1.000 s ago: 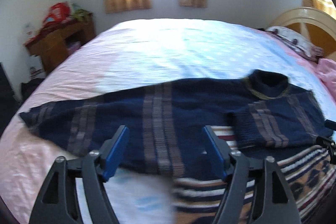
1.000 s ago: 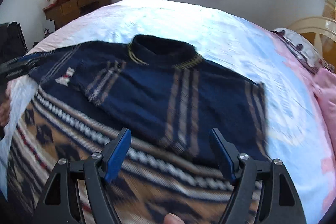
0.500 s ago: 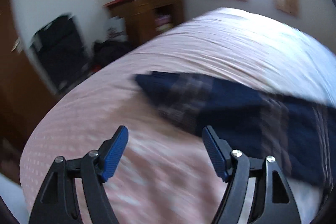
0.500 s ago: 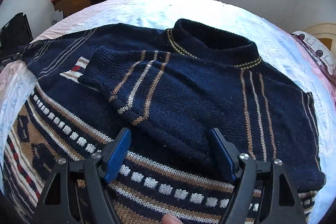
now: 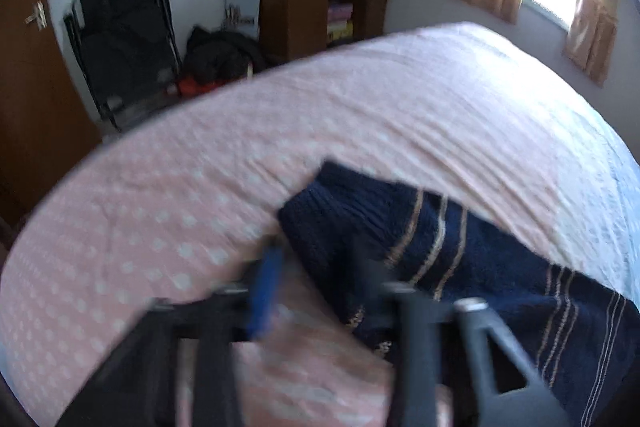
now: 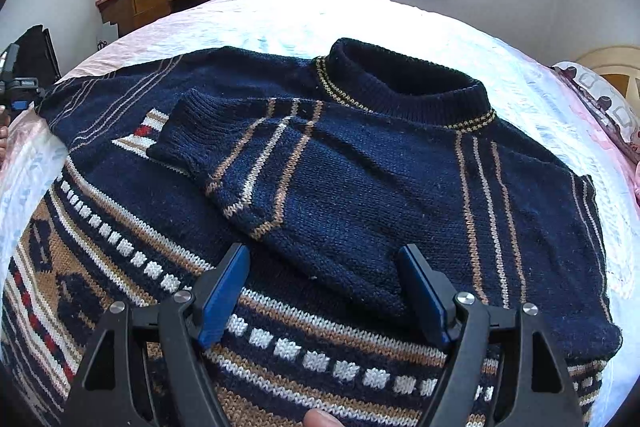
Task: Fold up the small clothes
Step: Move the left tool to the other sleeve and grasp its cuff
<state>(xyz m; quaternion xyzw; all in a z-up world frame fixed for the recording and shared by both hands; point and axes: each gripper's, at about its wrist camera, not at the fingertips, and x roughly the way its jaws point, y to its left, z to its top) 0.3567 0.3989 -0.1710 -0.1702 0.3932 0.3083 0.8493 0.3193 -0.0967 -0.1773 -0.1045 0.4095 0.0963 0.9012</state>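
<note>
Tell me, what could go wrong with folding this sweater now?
The left gripper is closing at the very edge of the sleeve cuff, so it might pinch too little knit and slip off, or catch the bedsheet too. The other sleeve, already folded over, lies loose and could shift if the sweater gets tugged.

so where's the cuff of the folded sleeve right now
In the right wrist view the cuff lies left of centre on the sweater's chest, below-left of the collar.

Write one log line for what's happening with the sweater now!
left gripper: closing at sleeve cuff | right gripper: open over sweater | other sleeve: folded across
</note>
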